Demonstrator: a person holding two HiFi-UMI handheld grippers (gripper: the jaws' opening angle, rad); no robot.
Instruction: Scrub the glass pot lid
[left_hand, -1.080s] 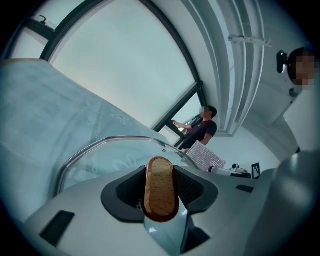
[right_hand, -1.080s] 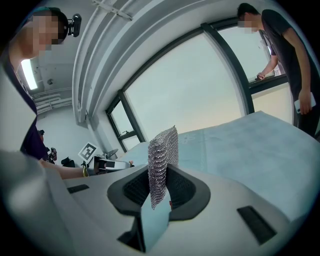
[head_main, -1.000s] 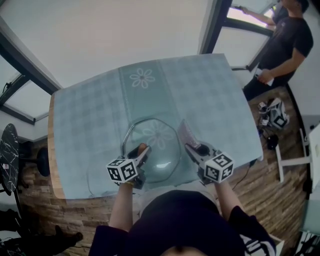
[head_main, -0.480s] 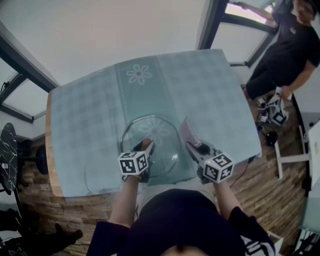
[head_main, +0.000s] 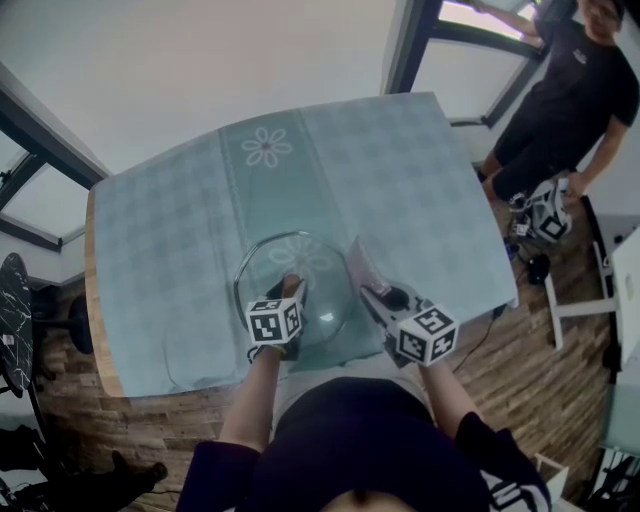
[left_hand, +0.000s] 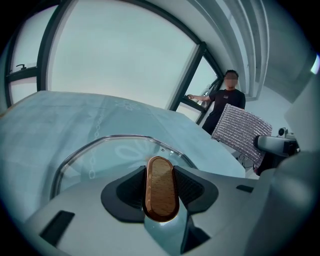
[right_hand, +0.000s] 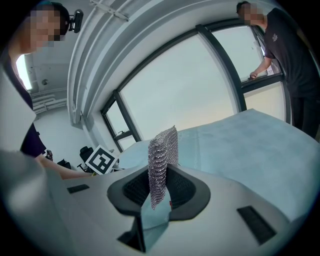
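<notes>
The glass pot lid (head_main: 262, 268) lies on the teal cloth in front of me, its steel rim (left_hand: 100, 144) curving across the left gripper view. My left gripper (head_main: 291, 290) is shut on the lid's brown wooden handle (left_hand: 161, 190), and both dark pads press on its sides. My right gripper (head_main: 369, 291) hovers just right of the lid, shut on a silvery mesh scrub cloth (right_hand: 161, 159) that stands upright between its pads. The cloth (head_main: 361, 263) is close to the lid's right rim but does not touch it.
The table's teal checked cloth (head_main: 420, 180) has flower prints, and its near edge runs just below both grippers. A person in black (head_main: 560, 90) stands at the window at the back right, with another marker-cube gripper (head_main: 548, 222) beside them. A black chair (head_main: 15, 310) stands at the left.
My left gripper has sunk and rolled, its marker cube swinging right toward the lid's centre, still holding the handle. The right gripper has stayed where it was. The person at the back has shifted.
</notes>
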